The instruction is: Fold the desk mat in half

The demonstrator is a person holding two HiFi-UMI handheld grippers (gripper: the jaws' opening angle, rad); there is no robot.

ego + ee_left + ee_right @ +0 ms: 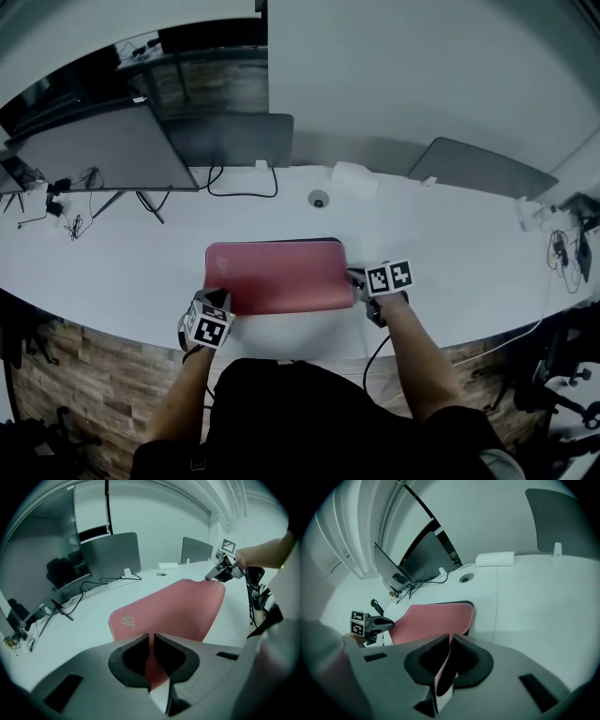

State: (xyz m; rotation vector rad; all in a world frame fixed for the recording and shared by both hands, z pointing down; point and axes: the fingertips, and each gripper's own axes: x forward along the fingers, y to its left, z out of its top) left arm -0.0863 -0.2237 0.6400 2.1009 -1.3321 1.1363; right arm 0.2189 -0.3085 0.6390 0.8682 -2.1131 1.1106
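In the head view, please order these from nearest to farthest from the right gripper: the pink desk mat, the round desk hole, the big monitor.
1. pink desk mat: its right edge is clamped in the right gripper.
2. round desk hole: behind the mat, mid-desk.
3. big monitor: far back left.

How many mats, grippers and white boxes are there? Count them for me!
Mat: 1
Grippers (left gripper, right gripper): 2
White box: 1
Total: 4
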